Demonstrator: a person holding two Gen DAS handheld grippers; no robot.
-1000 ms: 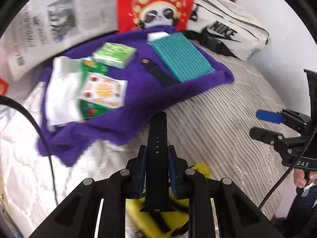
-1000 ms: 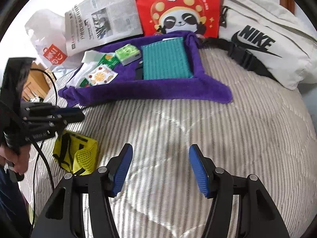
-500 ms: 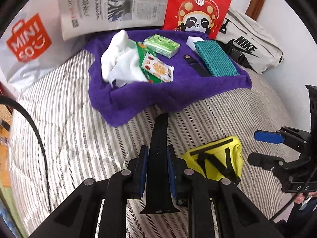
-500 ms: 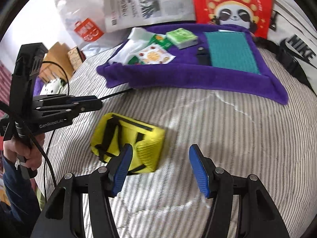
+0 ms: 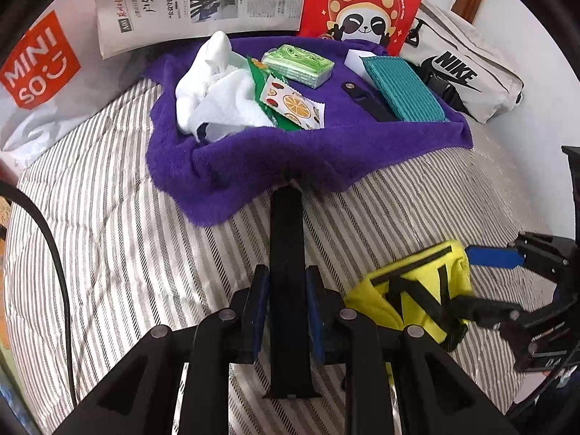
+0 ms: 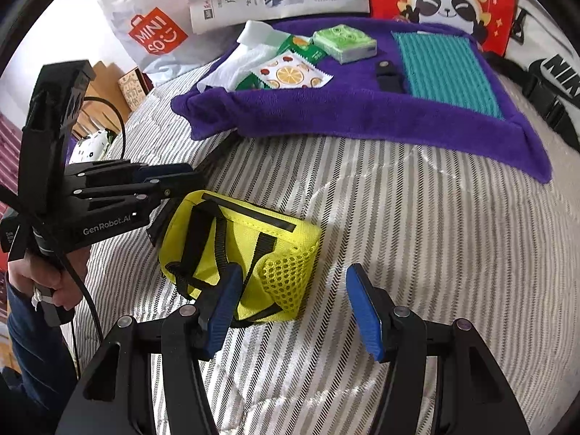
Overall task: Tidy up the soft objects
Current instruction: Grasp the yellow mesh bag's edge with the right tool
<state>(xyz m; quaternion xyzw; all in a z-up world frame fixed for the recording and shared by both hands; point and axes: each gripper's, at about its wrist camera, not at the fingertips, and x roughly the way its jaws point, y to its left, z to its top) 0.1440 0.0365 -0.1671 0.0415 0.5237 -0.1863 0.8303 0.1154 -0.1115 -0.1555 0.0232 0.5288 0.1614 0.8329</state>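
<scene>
Pouch [image 6: 239, 257] on bed [image 6: 417, 253], towel [image 6: 362, 116] behind, packets [image 6: 290, 72] on towel

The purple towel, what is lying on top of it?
On the purple towel lie a white cloth, snack packets, a green tissue pack, a black strap and a teal mat. Anything beneath them is hidden.

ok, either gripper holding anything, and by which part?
Left gripper clamps a black strap across its width, near one end. Right gripper is open, holding nothing.

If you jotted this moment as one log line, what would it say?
left gripper: shut on black strap | right gripper: open, empty, by yellow mesh pouch | purple towel: holds other items
</scene>
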